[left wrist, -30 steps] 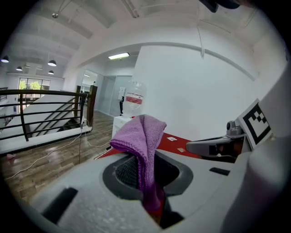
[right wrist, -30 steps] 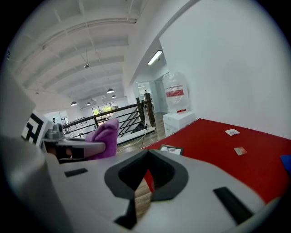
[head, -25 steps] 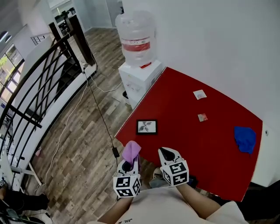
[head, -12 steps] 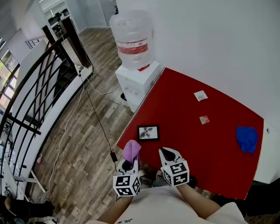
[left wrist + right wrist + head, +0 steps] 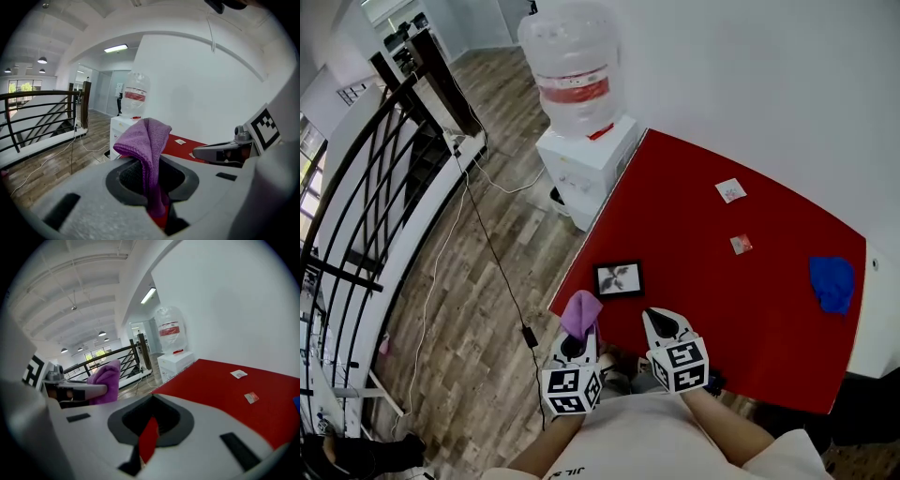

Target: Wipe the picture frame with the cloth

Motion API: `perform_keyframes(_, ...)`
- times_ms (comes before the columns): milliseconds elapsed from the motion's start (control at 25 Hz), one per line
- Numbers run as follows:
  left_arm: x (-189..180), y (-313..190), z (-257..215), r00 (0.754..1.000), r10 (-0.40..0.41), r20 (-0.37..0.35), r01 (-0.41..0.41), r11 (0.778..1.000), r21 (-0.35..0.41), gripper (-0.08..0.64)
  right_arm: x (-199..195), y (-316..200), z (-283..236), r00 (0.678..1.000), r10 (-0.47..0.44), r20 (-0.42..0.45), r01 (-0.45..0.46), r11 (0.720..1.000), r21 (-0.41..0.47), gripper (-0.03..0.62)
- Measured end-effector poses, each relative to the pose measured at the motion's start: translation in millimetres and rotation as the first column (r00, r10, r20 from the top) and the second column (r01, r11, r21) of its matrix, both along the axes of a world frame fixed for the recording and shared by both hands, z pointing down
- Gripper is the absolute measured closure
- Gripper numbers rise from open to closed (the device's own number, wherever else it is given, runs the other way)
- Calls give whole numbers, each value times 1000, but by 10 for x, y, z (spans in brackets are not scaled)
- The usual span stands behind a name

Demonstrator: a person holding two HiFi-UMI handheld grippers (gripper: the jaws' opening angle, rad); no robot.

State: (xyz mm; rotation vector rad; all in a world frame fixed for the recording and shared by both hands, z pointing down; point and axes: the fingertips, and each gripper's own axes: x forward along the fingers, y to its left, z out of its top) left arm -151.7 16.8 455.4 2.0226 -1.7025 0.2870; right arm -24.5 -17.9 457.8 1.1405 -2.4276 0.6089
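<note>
Tongs first: in the head view, our left tongs [image 5: 577, 339] and right tongs [image 5: 657, 323] hovered side by side off the red bench's [image 5: 722, 309] near edge. The picture frame [image 5: 619, 278] lay flat at one o'clock from the left pair. In the left gripper view, the jaws were clamped on the purple cloth [image 5: 146, 140]. In the right gripper view, the jaws met on nothing. We judged it best to steady the frame with the right pair, then draw the cloth flat across it. The water bottle's [image 5: 574, 70] red label was unreadable.

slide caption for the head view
Left gripper holds a purple cloth near a picture frame on a red table; right gripper shut.
</note>
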Motion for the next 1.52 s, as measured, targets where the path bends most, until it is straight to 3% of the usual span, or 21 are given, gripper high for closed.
perform_keyframes(400, -65, -406, 345, 996, 74, 51, -72, 997, -30, 503, -26, -289, 310, 999, 35, -26, -36, 999, -17, 589)
perform_keyframes(560, -41, -733, 563, 968, 203, 146, -197, 979, -58, 503, -45, -420, 457, 997, 70, -20, -70, 997, -35, 589)
perform_keyframes(640, -7, -894, 763, 924, 309, 223, -292, 950, -107, 503, -71, -417, 552, 997, 66, -25, -68, 996, -52, 589)
perform_keyframes(720, 9, -1053, 998, 858, 412, 307, -379, 911, -163, 503, -117, -377, 641, 998, 48, -36, -51, 996, -69, 589)
perform_keyframes(800, 14, -1242, 1195, 763, 502, 407, -454, 865, -215, 503, -167, -330, 715, 999, 32, -42, -36, 996, -85, 589)
perform_keyframes(960, 23, -1560, 1519, 531, 644, 550, -555, 756, -348, 503, -246, -240, 789, 999, 22, -37, -26, 994, -108, 589)
perform_keyframes(1000, 27, -1612, 1603, 482, 672, 562, -566, 729, -385, 503, -258, -224, 801, 999, 21, -35, -25, 993, -113, 589)
perform_keyframes(1080, 46, -1678, 1754, 410, 719, 561, -585, 679, -444, 503, -273, -198, 824, 999, 23, -32, -26, 992, -121, 589)
perform_keyframes(1160, 63, -1700, 1867, 367, 754, 545, -599, 640, -482, 503, -278, -184, 833, 999, 25, -28, -28, 992, -123, 589)
perform_keyframes(1240, 77, -1700, 1950, 346, 774, 530, -606, 616, -504, 503, -259, -184, 842, 999, 29, -25, -32, 992, -125, 589)
perform_keyframes(1520, 168, -1496, 2030, 328, 815, 478, -632, 565, -530, 503, -198, -247, 891, 998, 58, -13, -59, 989, -135, 589)
